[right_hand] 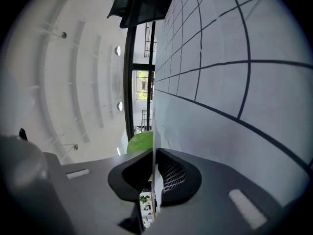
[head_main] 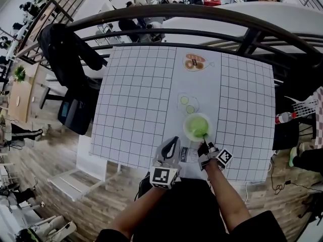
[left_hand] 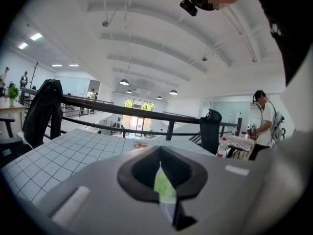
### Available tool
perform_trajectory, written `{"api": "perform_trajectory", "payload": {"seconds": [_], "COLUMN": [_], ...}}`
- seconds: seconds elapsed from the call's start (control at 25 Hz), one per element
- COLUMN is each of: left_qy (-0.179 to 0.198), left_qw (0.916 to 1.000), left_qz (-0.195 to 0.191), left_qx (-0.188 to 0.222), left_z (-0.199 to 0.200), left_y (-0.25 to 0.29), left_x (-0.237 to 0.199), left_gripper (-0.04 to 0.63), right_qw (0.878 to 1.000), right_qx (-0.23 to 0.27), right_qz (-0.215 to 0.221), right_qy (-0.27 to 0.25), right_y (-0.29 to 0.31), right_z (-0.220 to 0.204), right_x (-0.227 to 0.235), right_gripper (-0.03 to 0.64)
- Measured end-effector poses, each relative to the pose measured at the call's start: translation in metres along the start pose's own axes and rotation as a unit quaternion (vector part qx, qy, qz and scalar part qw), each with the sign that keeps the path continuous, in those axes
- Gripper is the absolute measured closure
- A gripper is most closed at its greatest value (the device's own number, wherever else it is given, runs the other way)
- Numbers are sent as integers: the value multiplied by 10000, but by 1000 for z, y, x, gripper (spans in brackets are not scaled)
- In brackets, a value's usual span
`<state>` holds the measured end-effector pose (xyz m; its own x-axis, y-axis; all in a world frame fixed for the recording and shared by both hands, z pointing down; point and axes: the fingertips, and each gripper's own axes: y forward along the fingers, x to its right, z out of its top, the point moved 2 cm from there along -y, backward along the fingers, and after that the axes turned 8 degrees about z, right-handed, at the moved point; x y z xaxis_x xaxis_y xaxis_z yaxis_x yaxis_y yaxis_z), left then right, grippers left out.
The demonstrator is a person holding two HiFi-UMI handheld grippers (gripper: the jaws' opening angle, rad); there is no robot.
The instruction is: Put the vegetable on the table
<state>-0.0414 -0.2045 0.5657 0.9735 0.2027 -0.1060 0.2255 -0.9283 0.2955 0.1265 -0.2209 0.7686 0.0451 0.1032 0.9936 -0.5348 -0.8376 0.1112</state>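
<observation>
Both tongs pressed together and empty, left tongs (head_main: 173, 144) at the desk (head_main: 141, 95) near edge, right tongs (head_main: 205, 141) at the green bowl (head_main: 185, 130) rim; cucumber slices (head_main: 184, 100) already lie mid-desk, so probably mostly done.

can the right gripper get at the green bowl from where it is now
Probably yes. The right gripper sits just short of the green bowl, at its near rim, and nothing stands between them. Its jaws are together, so they would need to open first.
</observation>
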Motion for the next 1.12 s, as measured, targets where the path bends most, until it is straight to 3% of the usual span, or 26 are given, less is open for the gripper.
{"api": "perform_trajectory", "payload": {"seconds": [0.2,0.4,1.12], "left_qy": [-59,97,90], "left_qw": [9999,9996,9998], "left_qz": [-135,-270,-160], "left_qx": [-29,-61,-70], "left_z": [0,1,-2], "left_y": [-1,-4,-11], "left_x": [5,12,14], "left_gripper": [588,588,588], "right_qw": [9997,10000,9973], "right_qx": [112,24,-12], "right_qz": [-28,-85,-729], "right_qy": [202,5,62], "right_y": [4,7,5], "right_z": [-3,-5,-13], "right_x": [12,13,22], "right_gripper": [589,591,598]}}
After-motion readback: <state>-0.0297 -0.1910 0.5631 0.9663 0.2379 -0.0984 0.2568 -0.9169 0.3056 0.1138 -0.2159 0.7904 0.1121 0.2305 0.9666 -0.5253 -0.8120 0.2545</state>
